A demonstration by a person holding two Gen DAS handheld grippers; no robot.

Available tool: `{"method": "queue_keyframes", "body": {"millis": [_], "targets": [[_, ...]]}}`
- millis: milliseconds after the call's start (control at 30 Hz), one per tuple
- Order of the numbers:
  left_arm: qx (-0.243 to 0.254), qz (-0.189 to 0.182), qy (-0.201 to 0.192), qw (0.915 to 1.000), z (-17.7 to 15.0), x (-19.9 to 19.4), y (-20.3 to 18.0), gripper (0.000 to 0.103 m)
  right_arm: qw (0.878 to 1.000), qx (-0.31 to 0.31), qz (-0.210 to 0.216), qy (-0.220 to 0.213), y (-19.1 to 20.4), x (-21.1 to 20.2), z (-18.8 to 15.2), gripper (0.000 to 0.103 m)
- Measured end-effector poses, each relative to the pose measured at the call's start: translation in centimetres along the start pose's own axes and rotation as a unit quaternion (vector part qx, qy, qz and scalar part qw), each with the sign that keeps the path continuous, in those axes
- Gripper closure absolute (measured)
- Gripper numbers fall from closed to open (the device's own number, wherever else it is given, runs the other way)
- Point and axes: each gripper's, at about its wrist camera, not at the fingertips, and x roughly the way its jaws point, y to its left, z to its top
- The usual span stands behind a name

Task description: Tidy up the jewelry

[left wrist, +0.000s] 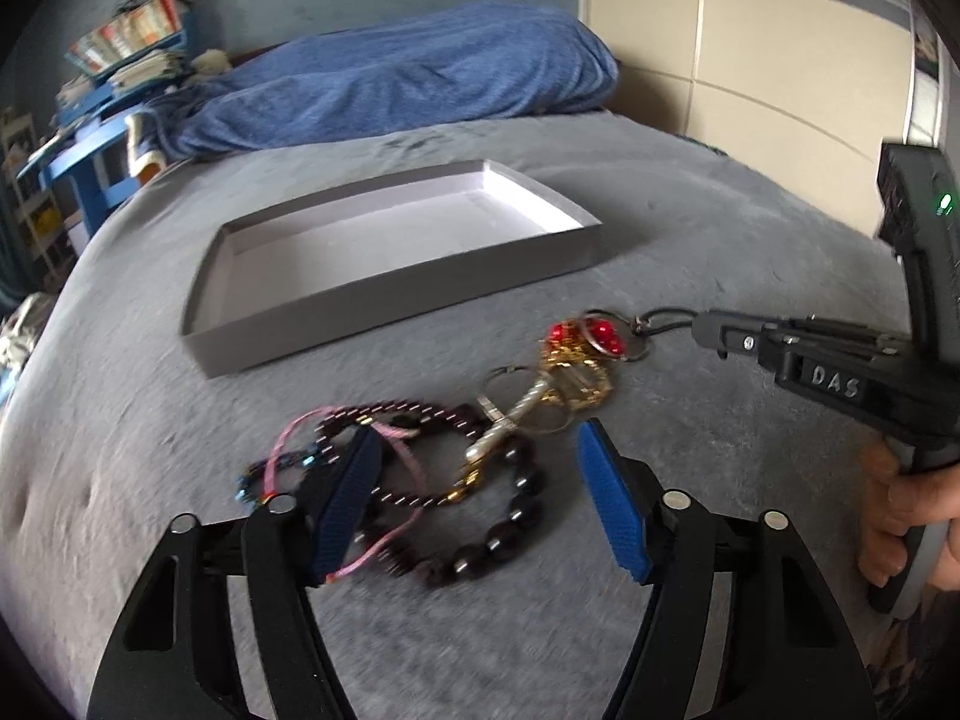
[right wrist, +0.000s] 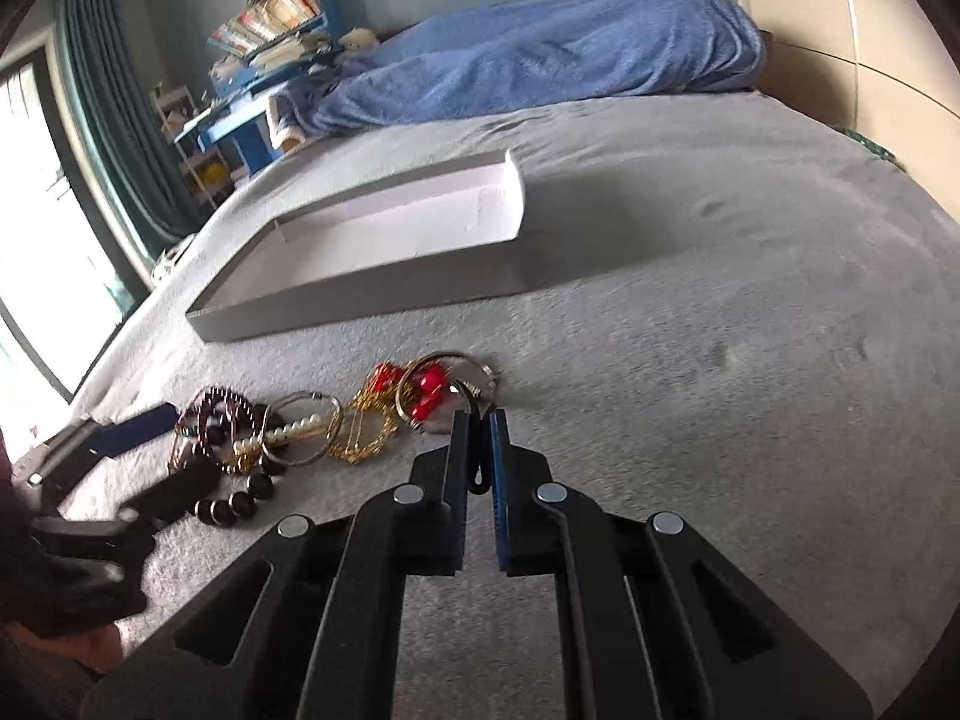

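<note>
The jewelry pile (left wrist: pixel 480 456) lay tangled on the grey bed cover (left wrist: pixel 690 210), its long axis running from near left to far right, the red-beaded end (left wrist: pixel 591 333) pointing far right. The right gripper (right wrist: pixel 480 420) was pinched together on the black cord loop (right wrist: pixel 478 468) at that end. The left gripper (left wrist: pixel 480 468) stood spread wide over the dark bead bracelet (left wrist: pixel 510 516) and pink cord (left wrist: pixel 396 480). Just beyond the pile sat a shallow grey box (left wrist: pixel 396 294), white inside, holding nothing visible. A blue blanket (left wrist: pixel 408 72) lay far behind.
</note>
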Motion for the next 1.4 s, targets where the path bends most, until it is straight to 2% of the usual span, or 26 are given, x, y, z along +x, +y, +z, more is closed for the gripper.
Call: {"method": "queue_keyframes", "body": {"millis": [200,333,500,567,600,767,933,1133,1400], "targets": [[0.043,0.000,0.031,0.9986,1.2,2.4,-1.8,0.040,1.000,0.018,0.011,-0.004,-0.4,0.0,0.0,0.096],[0.087,0.016,0.051,0.9947,1.6,3.8,-2.7,0.039,0.999,0.030,0.017,-0.008,-0.6,-0.1,0.1,0.096],[0.111,0.025,0.065,0.9914,1.8,5.2,-2.9,0.041,0.999,0.033,0.020,-0.012,-0.5,-0.3,0.1,0.096],[0.101,0.007,0.071,0.9924,2.0,5.3,-2.5,0.052,0.999,0.033,0.020,-0.014,-0.5,-0.3,0.1,0.096],[0.097,0.008,0.068,0.9929,2.0,5.1,-2.3,0.055,0.999,0.034,0.021,-0.015,-0.5,-0.3,0.1,0.096],[0.069,-0.023,0.037,0.9966,2.1,3.3,-1.8,0.055,0.999,0.036,0.023,-0.021,-0.5,-0.7,0.2,0.096],[0.054,-0.035,0.007,0.9979,2.5,0.8,-1.3,0.055,0.998,0.039,0.034,-0.032,-0.3,-1.4,0.6,0.096],[0.030,-0.022,-0.012,0.9992,4.5,-0.7,1.4,0.055,0.998,0.014,0.046,-0.050,1.0,-2.6,2.4,0.097],[-0.006,0.012,-0.017,0.9998,7.1,-0.4,6.9,0.055,0.996,-0.008,0.064,-0.061,2.6,-2.2,6.2,0.097]]}}
